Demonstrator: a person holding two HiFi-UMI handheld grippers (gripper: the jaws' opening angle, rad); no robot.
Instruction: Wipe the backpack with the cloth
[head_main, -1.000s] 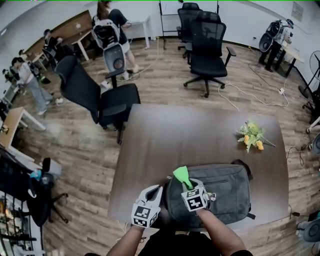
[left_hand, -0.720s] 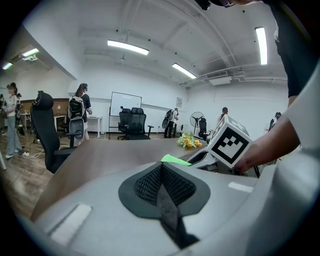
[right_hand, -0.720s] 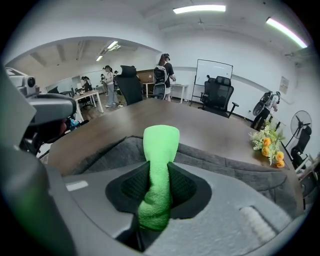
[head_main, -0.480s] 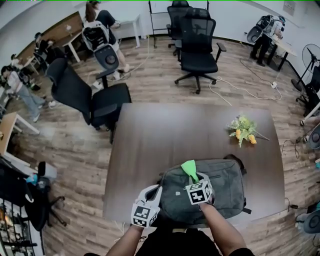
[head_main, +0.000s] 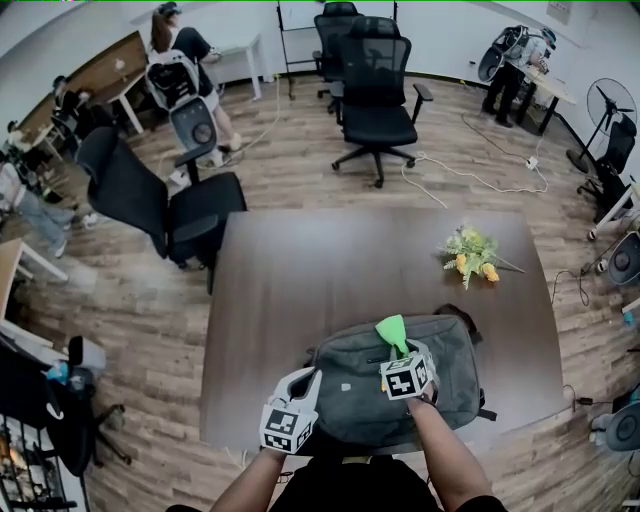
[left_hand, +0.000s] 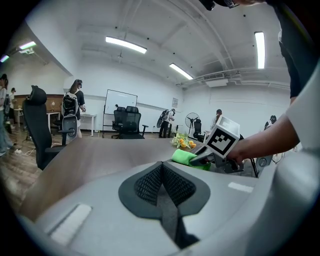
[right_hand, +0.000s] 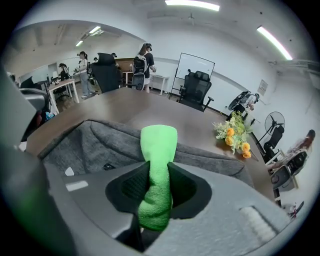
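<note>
Grey backpack (head_main: 440, 385) is lying flat on the near right part of the dark bench (head_main: 300, 280), its near edge close to the bench's near edge.

Right gripper (head_main: 398, 352) is hovering over the middle of the backpack, pointing far. Its fingers are pinching a green cloth (right_hand: 158, 145). A bunched length is sitting between the fingers and a rounded end is sticking out past the tips, over the backpack's top panel. Whether the cloth is touching the fabric is unclear.

Left gripper (left_hand: 162, 172) is sitting at the backpack's near left corner, tips pointing far and to the right. Its fingers are pressed together with nothing between them. Contact with the backpack cannot be made out.

A bunch of yellow and orange flowers (head_main: 470, 255) is lying on the bench's far right part, well apart from the backpack.

Black office chairs (head_main: 375, 85) are standing on the wood floor beyond the bench. People are standing at the desks along the far wall.
</note>
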